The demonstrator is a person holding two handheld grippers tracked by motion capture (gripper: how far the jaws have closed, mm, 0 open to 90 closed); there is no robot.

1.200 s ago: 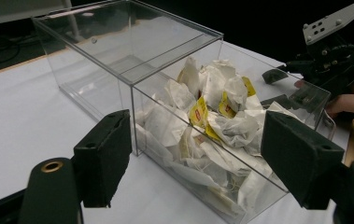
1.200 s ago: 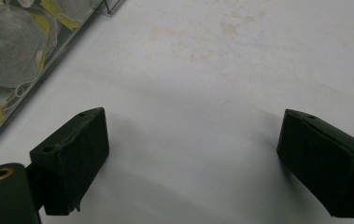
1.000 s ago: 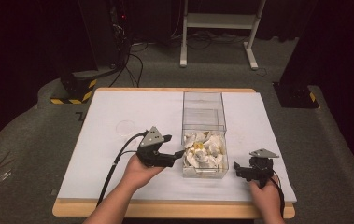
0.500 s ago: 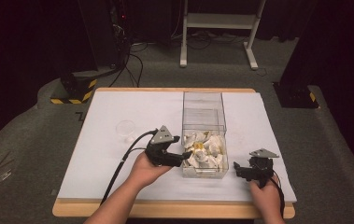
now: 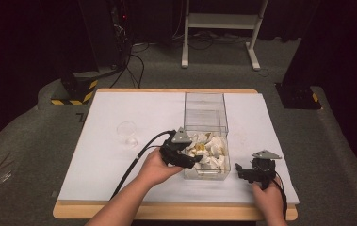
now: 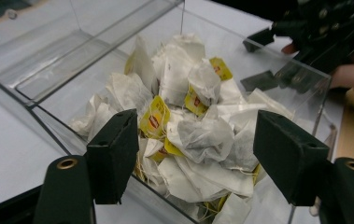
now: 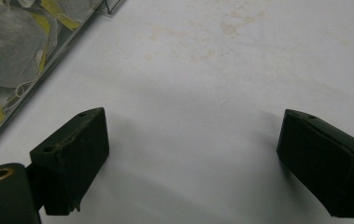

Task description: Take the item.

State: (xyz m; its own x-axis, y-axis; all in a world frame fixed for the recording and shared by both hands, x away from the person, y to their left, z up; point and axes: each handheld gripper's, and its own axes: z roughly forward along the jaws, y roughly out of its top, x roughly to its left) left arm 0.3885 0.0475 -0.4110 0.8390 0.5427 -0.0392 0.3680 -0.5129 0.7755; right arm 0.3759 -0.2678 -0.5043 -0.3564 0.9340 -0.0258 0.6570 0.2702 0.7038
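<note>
- Clear rectangular plastic box (image 5: 206,136) is seen at table centre; a heap of white paper tea bags with yellow tags (image 5: 207,149) is piled in its near half, the far half bare.
- Left gripper (image 5: 191,162) is held over the box's 9 o'clock wall, tips above the heap; in the high view the tips are hard to separate from the bags.
- In the left gripper view its black jaws stand apart, just been closing, tea bags (image 6: 191,135) framed between them, pads not pressing any bag.
- Lower bags are blurred through the clear wall; tag print unreadable.
- Right gripper (image 5: 242,172) is rested on the white table cover (image 5: 157,113) at the box's 3 o'clock, jaws wide apart, nothing between.
- Right gripper view: box corner (image 7: 20,56) cut off at 10 o'clock; faint stains (image 7: 202,35) on the cover at 12 o'clock.
- Small clear glass cup (image 5: 127,133) is seen at the box's 9 o'clock in the high view, barely visible.
</note>
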